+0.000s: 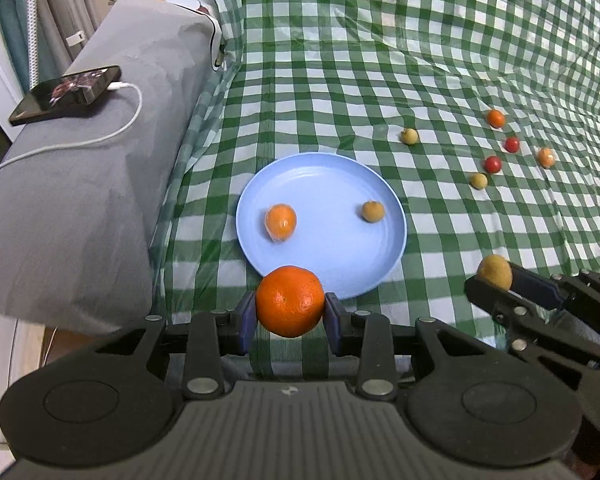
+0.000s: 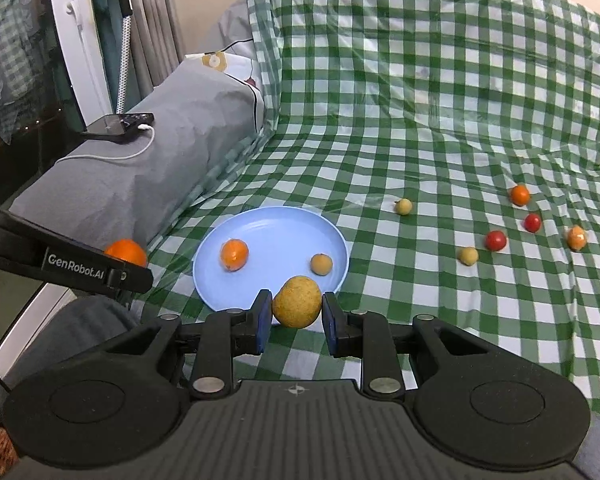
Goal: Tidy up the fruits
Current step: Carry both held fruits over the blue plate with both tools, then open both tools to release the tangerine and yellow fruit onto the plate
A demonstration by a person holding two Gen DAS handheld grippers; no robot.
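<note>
**Right gripper clamps a yellow-brown fruit at the plate's near rim**

The right gripper point(image 2: 296, 314) pinches a round, rough-skinned yellow-brown fruit point(image 2: 297, 301) between its blue pads point(image 2: 263, 312). Just beyond the fingertips sits a light blue plate point(image 2: 268, 224) carrying a small wrapped orange point(image 2: 234, 255) and a small tan fruit point(image 2: 321, 264). Far left of the fingers, the left gripper point(image 2: 100, 270) holds an orange point(image 2: 126, 252). Ahead and right, on the green checked cloth point(image 2: 420, 100), lie two red cherry tomatoes point(image 2: 495, 240), pale yellow fruits point(image 2: 469, 256) and small orange ones point(image 2: 520, 195).

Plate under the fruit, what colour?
Light blue plate, plain; clearest in the left wrist view.
</note>
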